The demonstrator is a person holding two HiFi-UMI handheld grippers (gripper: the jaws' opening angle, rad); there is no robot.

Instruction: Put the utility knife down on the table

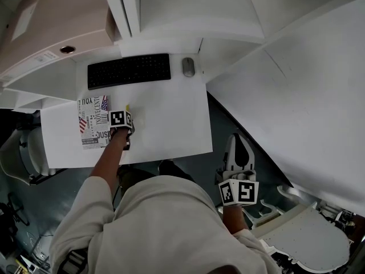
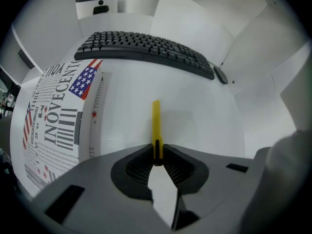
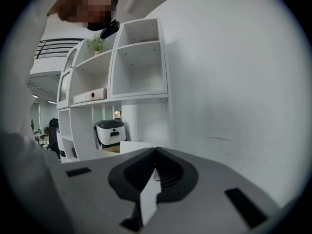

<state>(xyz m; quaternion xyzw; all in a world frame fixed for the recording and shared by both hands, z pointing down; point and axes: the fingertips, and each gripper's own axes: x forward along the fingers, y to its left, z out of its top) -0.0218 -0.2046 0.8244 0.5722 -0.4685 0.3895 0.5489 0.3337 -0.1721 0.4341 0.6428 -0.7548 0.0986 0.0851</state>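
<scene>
The person wears a pale beige long-sleeved top (image 1: 162, 221). The left gripper (image 2: 157, 156) and right gripper (image 3: 155, 167) are grey, with black ribbed pads (image 2: 138, 167) and black-and-white marker cubes (image 1: 121, 119).

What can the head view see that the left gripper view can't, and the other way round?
Only the head view shows the right gripper, held off to the side of the table, and the person's sleeve. Only the left gripper view shows, close up, the left gripper pinching the yellow utility knife. Both show the black keyboard, the mouse, the flag-printed sheet and the white table.
</scene>
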